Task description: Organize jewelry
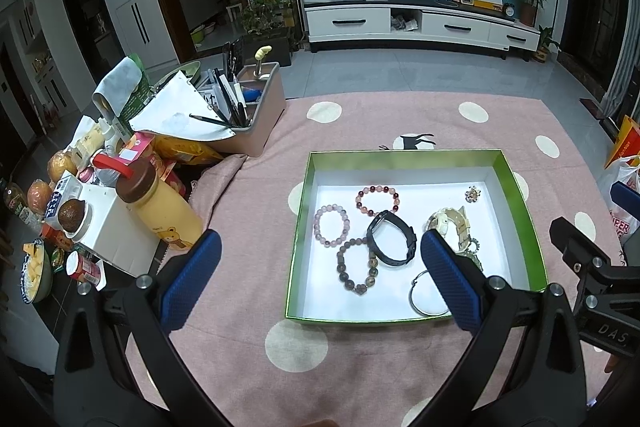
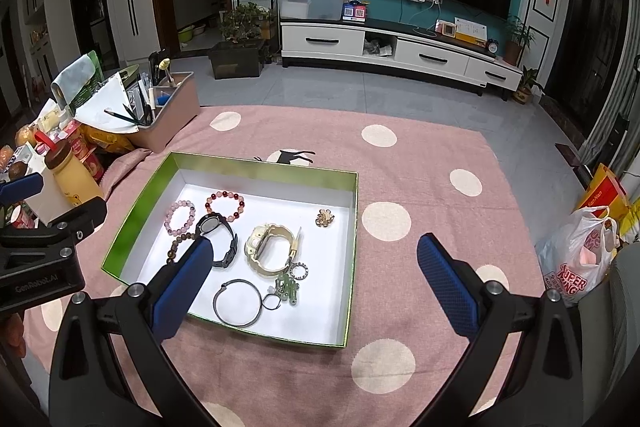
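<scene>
A green-walled box (image 1: 303,195) with a white floor sits on the pink dotted cloth; it also shows in the right wrist view (image 2: 132,211). Inside lie a pink bead bracelet (image 1: 331,225), a red bead bracelet (image 1: 378,201), a dark bead bracelet (image 1: 357,266), a black watch (image 1: 392,243), a cream watch (image 2: 269,247), a silver bangle (image 2: 237,303), a gold brooch (image 2: 325,217) and a green pendant (image 2: 287,287). My left gripper (image 1: 320,267) is open and empty, above the box's near left part. My right gripper (image 2: 316,267) is open and empty, above the box's near right edge.
A pink organizer with pens (image 1: 248,111) stands at the back left. Bottles, snacks and a yellow jar (image 1: 168,211) crowd the left edge. A plastic bag (image 2: 580,259) lies off the right side of the table. The cloth (image 2: 400,167) spreads around the box.
</scene>
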The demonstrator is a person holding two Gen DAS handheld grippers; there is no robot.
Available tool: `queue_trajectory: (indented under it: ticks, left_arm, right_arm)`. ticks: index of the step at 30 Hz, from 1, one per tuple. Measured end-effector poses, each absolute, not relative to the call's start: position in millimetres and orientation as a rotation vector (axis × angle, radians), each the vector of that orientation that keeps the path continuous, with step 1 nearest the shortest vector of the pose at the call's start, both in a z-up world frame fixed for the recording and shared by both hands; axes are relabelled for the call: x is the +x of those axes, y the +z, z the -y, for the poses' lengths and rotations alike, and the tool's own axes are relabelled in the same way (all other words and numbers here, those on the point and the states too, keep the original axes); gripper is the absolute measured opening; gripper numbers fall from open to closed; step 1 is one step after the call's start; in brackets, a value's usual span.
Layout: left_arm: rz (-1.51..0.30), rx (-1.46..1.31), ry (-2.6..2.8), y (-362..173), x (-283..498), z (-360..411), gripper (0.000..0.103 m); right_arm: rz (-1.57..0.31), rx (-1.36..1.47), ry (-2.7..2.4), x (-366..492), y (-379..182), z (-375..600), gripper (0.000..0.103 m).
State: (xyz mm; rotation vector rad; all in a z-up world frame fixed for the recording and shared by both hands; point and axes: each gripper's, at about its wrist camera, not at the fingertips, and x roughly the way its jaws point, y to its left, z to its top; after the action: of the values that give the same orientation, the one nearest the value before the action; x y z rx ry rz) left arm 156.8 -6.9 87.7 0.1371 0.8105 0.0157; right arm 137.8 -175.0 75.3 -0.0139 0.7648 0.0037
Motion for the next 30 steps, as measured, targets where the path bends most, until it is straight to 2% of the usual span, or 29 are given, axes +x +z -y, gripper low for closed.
queue_trajectory:
  ticks: [30]
  left_arm:
    - [-0.822, 0.134, 0.031, 83.3, 160.3, 2.3, 0.101]
  right_arm:
    - [-0.766, -0.011, 0.007, 139.4, 76.6, 173.5, 0.102]
